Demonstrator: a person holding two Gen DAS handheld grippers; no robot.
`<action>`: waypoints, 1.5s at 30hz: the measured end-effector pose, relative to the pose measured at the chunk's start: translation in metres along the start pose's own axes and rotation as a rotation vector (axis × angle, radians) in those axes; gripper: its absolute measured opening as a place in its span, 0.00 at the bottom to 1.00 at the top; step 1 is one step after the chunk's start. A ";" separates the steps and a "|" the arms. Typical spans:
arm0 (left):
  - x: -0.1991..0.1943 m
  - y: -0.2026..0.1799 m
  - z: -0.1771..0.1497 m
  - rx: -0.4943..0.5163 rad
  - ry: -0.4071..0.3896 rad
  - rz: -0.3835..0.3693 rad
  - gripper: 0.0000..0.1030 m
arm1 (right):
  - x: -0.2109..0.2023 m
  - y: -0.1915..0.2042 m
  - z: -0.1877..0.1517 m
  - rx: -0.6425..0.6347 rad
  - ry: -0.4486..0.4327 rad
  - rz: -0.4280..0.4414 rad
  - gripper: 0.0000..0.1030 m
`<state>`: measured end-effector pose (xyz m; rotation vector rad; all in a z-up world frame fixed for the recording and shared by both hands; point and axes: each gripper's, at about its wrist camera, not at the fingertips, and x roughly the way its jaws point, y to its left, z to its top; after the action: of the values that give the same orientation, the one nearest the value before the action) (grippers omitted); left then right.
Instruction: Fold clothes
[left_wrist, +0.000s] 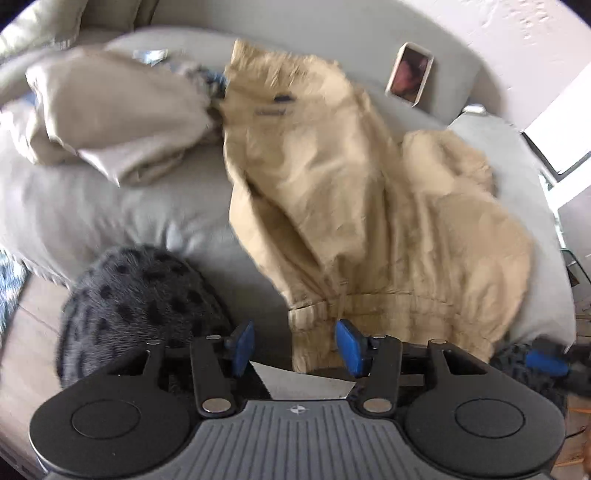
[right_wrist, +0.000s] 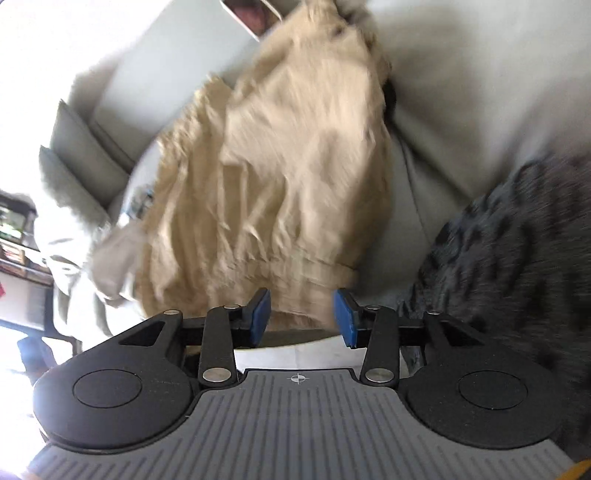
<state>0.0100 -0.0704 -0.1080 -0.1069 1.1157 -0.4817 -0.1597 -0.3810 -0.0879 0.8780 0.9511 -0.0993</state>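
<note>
Two wrist views over a pale grey upholstered sofa (left_wrist: 155, 206), both blurred. A crumpled tan cotton pair of trousers (left_wrist: 354, 206) with an elasticated, drawstring waistband lies spread on the seat cushion, its waistband hanging at the near edge of the seat and its legs running away toward the backrest. The left gripper (left_wrist: 295, 347), black with blue pads, stands released, its jaws parted; the waistband's corner lies just ahead of and between the fingertips, and neither pad presses on the cloth. The right gripper (right_wrist: 302, 315), of the same build, is likewise released, jaws parted over the waistband's other end, the cloth between the pads but not pinched; in the left wrist view one of its blue fingertips shows at the right edge. Beside the trousers, toward the backrest, rests a second, paler beige folded garment (left_wrist: 110, 110). A dark grey fuzzy fabric with black spots (left_wrist: 140, 295) bulges at the seat's front, close to each gripper. A small white-framed phone-like rectangle (left_wrist: 409, 74) leans against the backrest beyond the trousers. The sofa, trousers (right_wrist: 273, 177) and spotted fabric (right_wrist: 517, 236) recur in the right wrist view.
</note>
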 end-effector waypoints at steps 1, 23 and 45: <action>-0.008 -0.007 0.001 0.023 -0.027 -0.017 0.46 | -0.010 0.000 0.000 0.002 -0.026 0.016 0.44; 0.115 -0.183 0.131 0.261 0.054 -0.331 0.63 | -0.010 -0.028 0.210 0.027 -0.205 -0.045 0.55; 0.180 -0.132 0.144 0.311 0.047 -0.362 0.57 | 0.119 0.023 0.247 -0.522 -0.400 -0.366 0.05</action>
<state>0.1578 -0.2870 -0.1515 -0.0249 1.0574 -0.9795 0.0868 -0.5030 -0.0946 0.1823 0.6999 -0.3127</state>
